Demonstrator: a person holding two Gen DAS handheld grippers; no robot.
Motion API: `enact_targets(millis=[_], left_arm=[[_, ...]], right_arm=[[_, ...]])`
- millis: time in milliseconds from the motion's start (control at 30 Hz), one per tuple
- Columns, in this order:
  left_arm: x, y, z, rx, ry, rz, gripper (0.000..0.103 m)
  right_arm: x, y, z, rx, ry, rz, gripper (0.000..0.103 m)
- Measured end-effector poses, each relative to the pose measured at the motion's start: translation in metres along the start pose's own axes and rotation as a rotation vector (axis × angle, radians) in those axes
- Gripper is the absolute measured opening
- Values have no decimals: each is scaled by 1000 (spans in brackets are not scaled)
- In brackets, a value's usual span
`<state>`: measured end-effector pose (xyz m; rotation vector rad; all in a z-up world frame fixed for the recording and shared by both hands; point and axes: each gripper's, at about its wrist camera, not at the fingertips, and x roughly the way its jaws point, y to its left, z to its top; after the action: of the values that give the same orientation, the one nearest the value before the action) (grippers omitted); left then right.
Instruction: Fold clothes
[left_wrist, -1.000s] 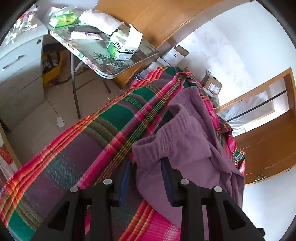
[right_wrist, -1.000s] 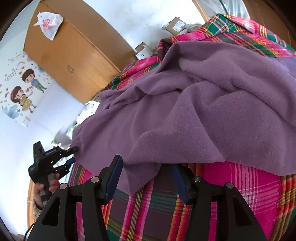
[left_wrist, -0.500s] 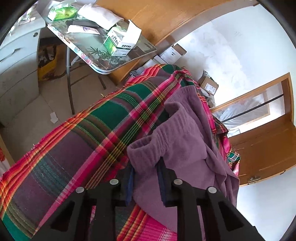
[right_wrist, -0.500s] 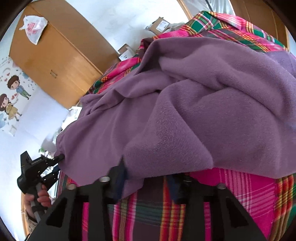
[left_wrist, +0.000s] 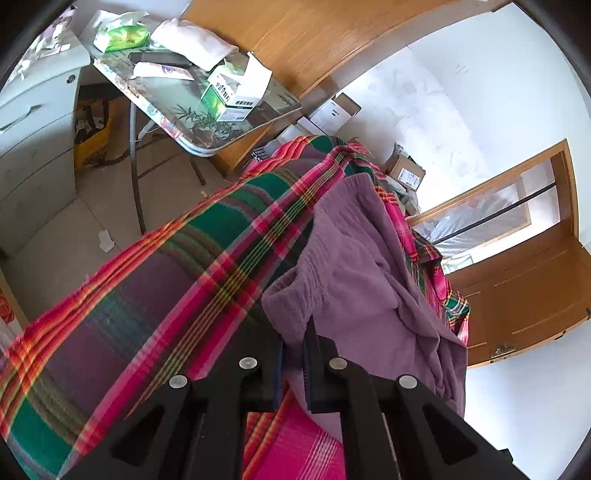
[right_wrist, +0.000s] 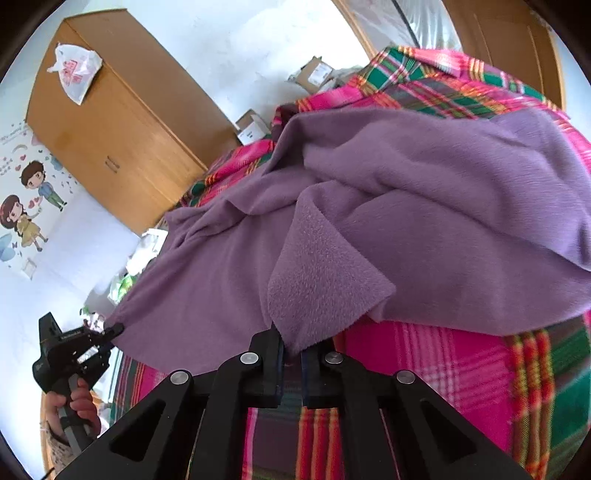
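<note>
surroundings: folding table (left_wrist: 192, 122) with carton (left_wrist: 232, 94) beyond blanket (left_wrist: 155, 280), wardrobe (right_wrist: 114, 147), boxes (right_wrist: 314, 74) by wall | garment (right_wrist: 424, 221): purple fleece, rumpled on plaid blanket, waistband (left_wrist: 317, 254) end near left gripper (left_wrist: 293, 354) | left gripper: clamped on waistband corner | right gripper (right_wrist: 291, 354): pinching a hem corner

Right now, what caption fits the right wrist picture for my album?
Right gripper pinches a corner of purple fleece garment on a plaid blanket.
</note>
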<state>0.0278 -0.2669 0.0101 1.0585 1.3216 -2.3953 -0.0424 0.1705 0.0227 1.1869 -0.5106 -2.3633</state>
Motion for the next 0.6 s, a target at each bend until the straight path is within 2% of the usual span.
enact_targets(millis=[600], left_arm=[[-32,23,-47,-15,37,-6,8]], right_arm=[[-35,-5,-30,2,-42,-2,6]])
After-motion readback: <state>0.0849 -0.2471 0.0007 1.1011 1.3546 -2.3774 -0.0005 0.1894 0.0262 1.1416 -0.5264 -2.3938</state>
